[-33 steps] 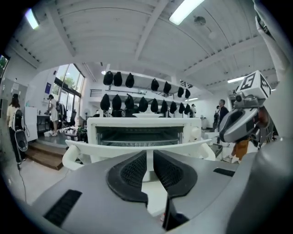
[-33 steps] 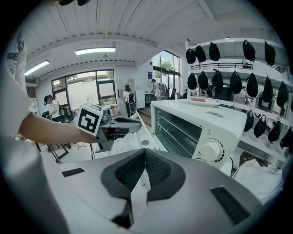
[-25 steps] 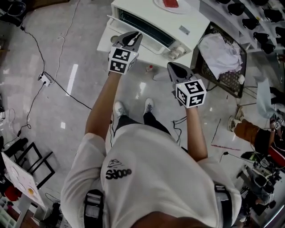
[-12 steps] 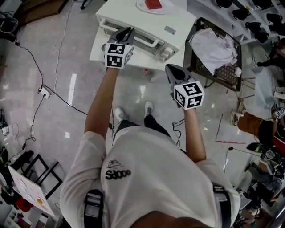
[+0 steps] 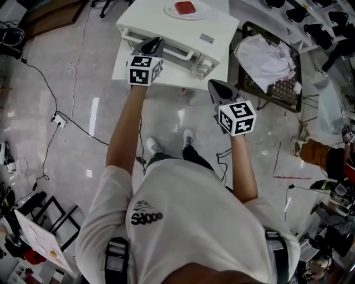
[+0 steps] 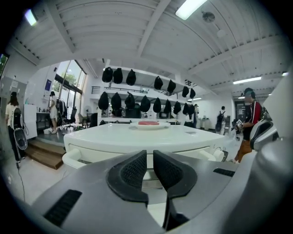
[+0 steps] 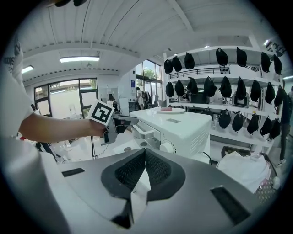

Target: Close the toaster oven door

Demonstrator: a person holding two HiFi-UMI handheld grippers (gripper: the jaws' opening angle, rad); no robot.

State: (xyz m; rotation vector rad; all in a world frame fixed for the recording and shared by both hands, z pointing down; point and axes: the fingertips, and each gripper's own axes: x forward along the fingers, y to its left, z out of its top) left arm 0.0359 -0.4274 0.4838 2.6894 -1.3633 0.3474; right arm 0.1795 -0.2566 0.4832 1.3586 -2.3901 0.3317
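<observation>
A white toaster oven (image 5: 183, 30) stands on a white table (image 5: 125, 66). Its door looks upright against the front, with the white handle (image 5: 169, 50) across it. My left gripper (image 5: 155, 40) has its tips at the left part of that handle. In the left gripper view its pads (image 6: 132, 171) stand barely apart with nothing between them, and the oven (image 6: 137, 139) is close ahead. My right gripper (image 5: 213, 83) hangs shut and empty, short of the table's front right. The right gripper view shows the oven (image 7: 183, 125) and the left gripper (image 7: 132, 120) at the handle.
A plate with a red item (image 5: 186, 8) sits on the oven's top. The control knobs (image 5: 202, 67) are at the front's right end. A black crate with white cloth (image 5: 266, 55) stands right of the table. Cables (image 5: 61, 119) run over the floor at left. People stand in the background (image 6: 249, 114).
The dark strip along the oven's front has narrowed as the door and handle came up toward the front. My left gripper stayed at the handle. The right gripper hardly moved.
</observation>
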